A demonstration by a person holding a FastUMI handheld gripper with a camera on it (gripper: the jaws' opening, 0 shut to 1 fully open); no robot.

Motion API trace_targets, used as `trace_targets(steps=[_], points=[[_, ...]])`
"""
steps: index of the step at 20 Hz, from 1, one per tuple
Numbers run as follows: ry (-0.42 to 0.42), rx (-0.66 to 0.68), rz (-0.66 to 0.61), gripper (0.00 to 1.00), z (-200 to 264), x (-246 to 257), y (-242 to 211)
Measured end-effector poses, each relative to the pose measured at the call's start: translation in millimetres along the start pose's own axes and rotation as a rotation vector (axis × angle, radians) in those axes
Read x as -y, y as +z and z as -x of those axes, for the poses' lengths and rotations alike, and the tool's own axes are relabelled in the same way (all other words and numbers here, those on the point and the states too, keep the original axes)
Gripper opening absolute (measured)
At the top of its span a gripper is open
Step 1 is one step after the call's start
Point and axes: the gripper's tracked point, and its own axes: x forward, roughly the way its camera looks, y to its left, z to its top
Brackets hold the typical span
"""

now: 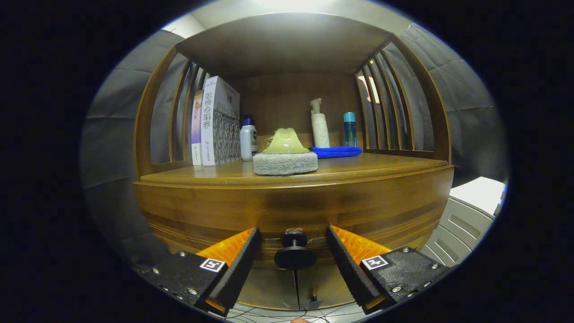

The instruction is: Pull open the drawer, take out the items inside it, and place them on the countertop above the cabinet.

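Fingers point(294, 251) are standing spread, released, flanking the drawer knob point(294, 256) without pressing it.
Closing off-centre risks slipping off the single small knob on the drawer point(287, 211); beyond are sitting one scrub brush point(285, 157), one cloth point(337, 152), three bottles, two books on the countertop point(381, 167).

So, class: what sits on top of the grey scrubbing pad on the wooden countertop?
A pale yellow-green plastic handle rests on the grey scrubbing pad. How it is fixed to the pad is hidden. The open gripper straddles the round black drawer knob without touching it.
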Motion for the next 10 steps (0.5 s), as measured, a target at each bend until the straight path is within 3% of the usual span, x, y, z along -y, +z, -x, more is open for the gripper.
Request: trace_targets(steps=[6,10], points=[[-0.008,-0.012,-0.003,0.95,0.1,-1.1,1.0],[-0.027,0.018,0.059,0.95,14.3,7.9,10.4]])
